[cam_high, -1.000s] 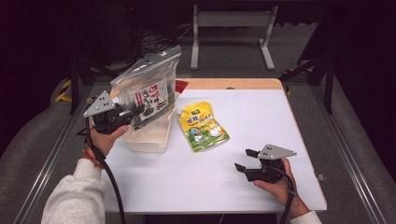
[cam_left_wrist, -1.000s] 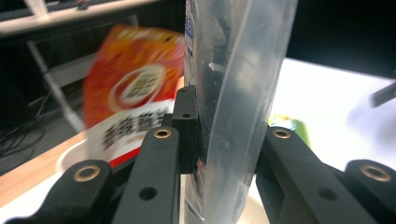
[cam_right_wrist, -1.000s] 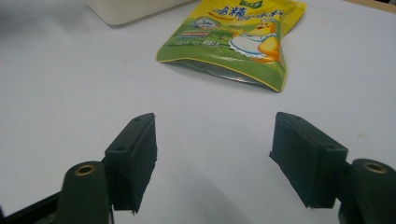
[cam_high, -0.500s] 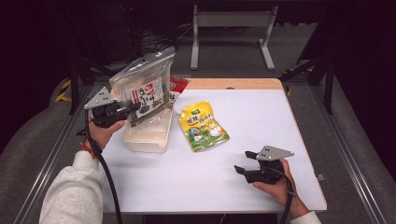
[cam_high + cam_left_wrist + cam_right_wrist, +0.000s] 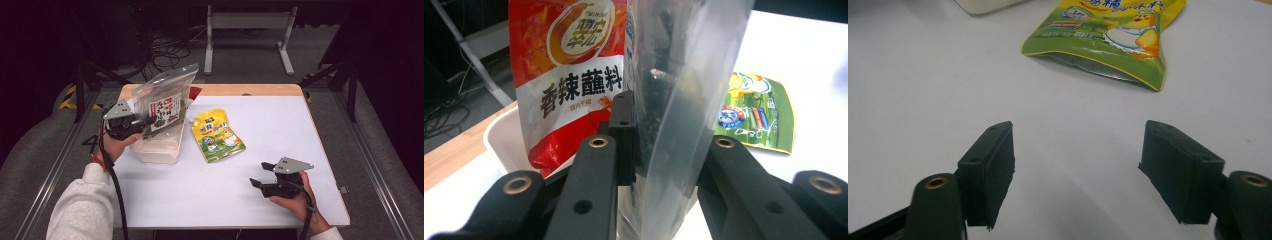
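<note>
Currently my left gripper (image 5: 142, 121) pinches the clear pouch (image 5: 165, 102) over the white tub (image 5: 159, 150); it seems thinly held and may slip. My right gripper (image 5: 261, 176) rests open, empty.

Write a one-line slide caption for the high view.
Left tongs hold a clear pouch over the white tub; right tongs rest open beside a yellow-green pouch.
</note>
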Action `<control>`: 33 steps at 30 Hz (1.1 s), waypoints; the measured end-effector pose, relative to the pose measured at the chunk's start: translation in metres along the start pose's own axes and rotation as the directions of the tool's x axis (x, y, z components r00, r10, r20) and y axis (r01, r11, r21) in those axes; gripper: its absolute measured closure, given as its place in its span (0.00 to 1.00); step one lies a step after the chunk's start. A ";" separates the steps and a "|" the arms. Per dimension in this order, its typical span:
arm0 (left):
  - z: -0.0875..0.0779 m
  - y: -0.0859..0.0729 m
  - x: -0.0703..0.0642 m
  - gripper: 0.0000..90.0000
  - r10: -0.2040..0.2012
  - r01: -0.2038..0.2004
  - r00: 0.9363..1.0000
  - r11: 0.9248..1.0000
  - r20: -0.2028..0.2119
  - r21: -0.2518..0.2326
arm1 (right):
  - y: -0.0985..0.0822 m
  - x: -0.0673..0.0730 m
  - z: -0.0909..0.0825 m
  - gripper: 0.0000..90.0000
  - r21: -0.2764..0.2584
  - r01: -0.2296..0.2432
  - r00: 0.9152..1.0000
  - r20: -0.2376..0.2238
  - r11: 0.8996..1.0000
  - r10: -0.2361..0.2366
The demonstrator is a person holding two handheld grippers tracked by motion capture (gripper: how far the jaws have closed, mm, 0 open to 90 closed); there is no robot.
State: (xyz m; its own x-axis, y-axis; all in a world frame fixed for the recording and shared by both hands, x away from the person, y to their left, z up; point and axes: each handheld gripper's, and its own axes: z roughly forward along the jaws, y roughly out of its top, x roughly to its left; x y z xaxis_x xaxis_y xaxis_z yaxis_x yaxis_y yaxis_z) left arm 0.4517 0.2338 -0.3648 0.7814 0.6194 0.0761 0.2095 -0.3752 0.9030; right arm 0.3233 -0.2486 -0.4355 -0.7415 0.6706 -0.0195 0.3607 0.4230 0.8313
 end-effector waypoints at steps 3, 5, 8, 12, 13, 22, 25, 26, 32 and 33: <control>0.002 -0.001 0.000 0.84 -0.005 0.005 1.000 1.000 0.003 -0.003 | -0.001 0.001 0.001 0.33 0.013 0.007 1.000 0.001 1.000 -0.007; 0.003 0.000 -0.001 0.84 0.010 -0.009 1.000 1.000 -0.006 0.006 | -0.001 0.000 0.002 0.33 0.017 0.006 1.000 0.002 1.000 -0.006; 0.007 0.001 -0.001 0.84 0.011 -0.011 1.000 1.000 -0.011 0.014 | 0.000 0.001 0.002 0.33 0.017 0.011 1.000 -0.003 1.000 -0.011; 0.009 0.001 0.003 0.84 -0.002 0.002 1.000 1.000 -0.012 0.008 | 0.000 0.002 0.005 0.33 0.027 0.017 1.000 -0.011 0.999 -0.017; 0.009 0.001 0.003 0.83 -0.002 0.002 1.000 1.000 -0.012 0.008 | -0.001 0.002 0.006 0.33 0.029 0.017 1.000 -0.015 0.999 -0.016; 0.006 -0.005 0.003 0.75 0.057 -0.053 0.997 0.996 -0.043 0.075 | -0.001 0.003 0.007 0.34 0.042 0.021 0.999 -0.027 0.999 -0.020; 0.003 -0.010 0.003 0.70 0.066 -0.060 0.996 0.992 -0.058 0.112 | -0.002 0.003 0.007 0.34 0.045 0.023 0.999 -0.028 0.999 -0.021; 0.001 -0.013 0.004 0.68 0.068 -0.059 0.995 0.990 -0.072 0.128 | -0.001 0.003 0.006 0.34 0.044 0.021 0.999 -0.029 0.999 -0.020; -0.004 -0.023 0.007 0.71 0.085 -0.063 0.991 0.979 -0.104 0.196 | -0.001 0.003 0.007 0.33 0.047 0.018 0.999 -0.031 0.999 -0.016; -0.003 -0.023 0.008 0.72 0.080 -0.058 0.991 0.979 -0.107 0.196 | -0.001 0.003 0.007 0.33 0.050 0.018 0.999 -0.030 0.999 -0.016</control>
State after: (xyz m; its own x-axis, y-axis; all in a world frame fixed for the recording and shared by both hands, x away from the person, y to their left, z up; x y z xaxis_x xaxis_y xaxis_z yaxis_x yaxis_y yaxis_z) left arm 0.4510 0.2496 -0.3837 0.7281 0.6577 0.1931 0.2751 -0.5384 0.7965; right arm 0.3249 -0.2424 -0.4404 -0.7639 0.6452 -0.0162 0.3755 0.4647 0.8019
